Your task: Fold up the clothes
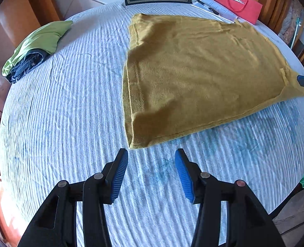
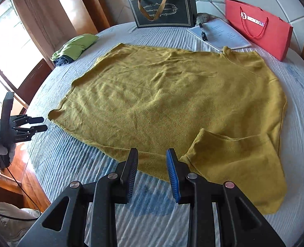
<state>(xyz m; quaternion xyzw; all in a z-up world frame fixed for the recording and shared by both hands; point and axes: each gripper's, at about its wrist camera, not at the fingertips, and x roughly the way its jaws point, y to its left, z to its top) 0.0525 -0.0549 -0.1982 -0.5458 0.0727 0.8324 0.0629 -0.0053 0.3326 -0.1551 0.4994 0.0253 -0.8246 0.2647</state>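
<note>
A mustard-yellow knit garment (image 2: 168,103) is lying spread flat on the round bed with the white-and-blue ribbed cover (image 2: 152,212), just ahead of both pairs of jaws. In the right wrist view, the right gripper (image 2: 152,171) is hovering with its jaws apart, the garment's near edge lying between and just beyond the blue-padded tips; one sleeve is lying folded over the body ahead and to the right of them, and whether the tips are touching the cloth cannot be told. In the left wrist view, the left gripper (image 1: 151,167) is holding its jaws wide apart over bare cover, the garment's near corner (image 1: 135,144) sitting just ahead of the left jaw and not between the two.

Well ahead and to the left of the jaws, a folded green cloth on top of a dark denim piece (image 1: 32,49) is resting at the bed's edge. At the far side, a black gift bag with gold lettering (image 2: 162,8) and a red paper bag with cord handles (image 2: 261,28) are standing, with white printed sheets carrying a pen (image 2: 219,34) beside them. The left wrist view is cutting off the black bag's top, and the right gripper is showing there only as a dark tip at the frame's right edge.
</note>
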